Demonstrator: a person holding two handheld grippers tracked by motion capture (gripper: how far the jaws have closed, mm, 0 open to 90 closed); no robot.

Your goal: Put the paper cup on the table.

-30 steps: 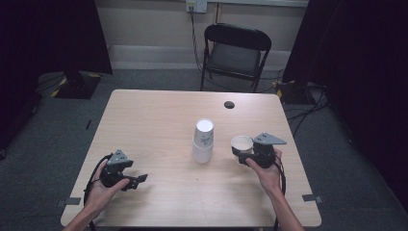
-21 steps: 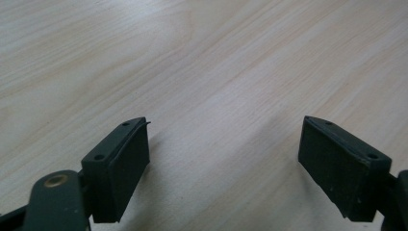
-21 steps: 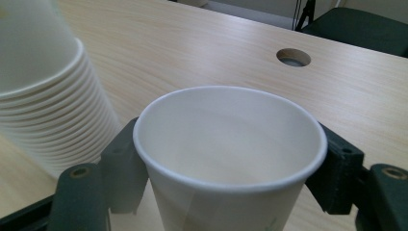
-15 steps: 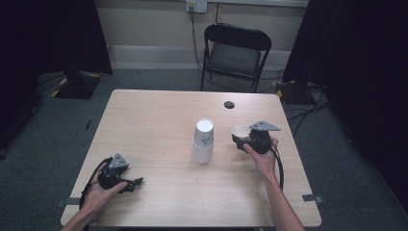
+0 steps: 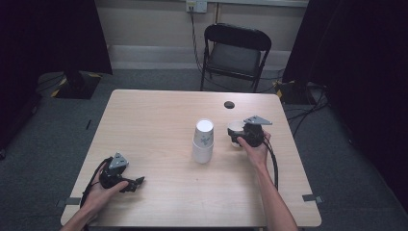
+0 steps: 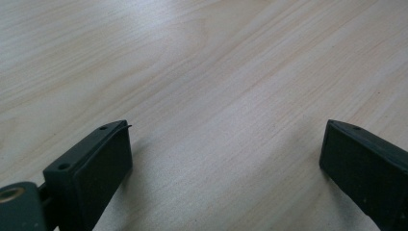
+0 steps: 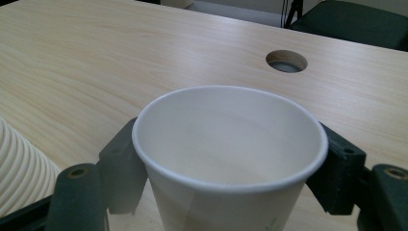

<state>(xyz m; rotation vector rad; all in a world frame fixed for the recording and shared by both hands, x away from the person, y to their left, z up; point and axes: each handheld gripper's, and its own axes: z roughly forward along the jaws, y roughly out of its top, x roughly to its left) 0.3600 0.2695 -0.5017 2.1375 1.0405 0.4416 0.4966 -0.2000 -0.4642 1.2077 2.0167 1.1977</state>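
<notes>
Cup (image 7: 226,159) clamped upright in the right gripper (image 5: 236,137), just beside the inverted cup stack (image 5: 203,141) at mid-counter (image 5: 159,120); carrying step, I judge; next, set it down. Left gripper (image 5: 137,182), jaws just opened wide, holds nothing.

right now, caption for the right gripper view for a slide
Right gripper clamps an upright empty paper cup above the wooden table.

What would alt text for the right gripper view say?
An upright, empty white paper cup sits clamped between the right gripper's two black jaws above a pale wooden table. A round hole lies beyond it, a ribbed cup stack at the left edge.
</notes>
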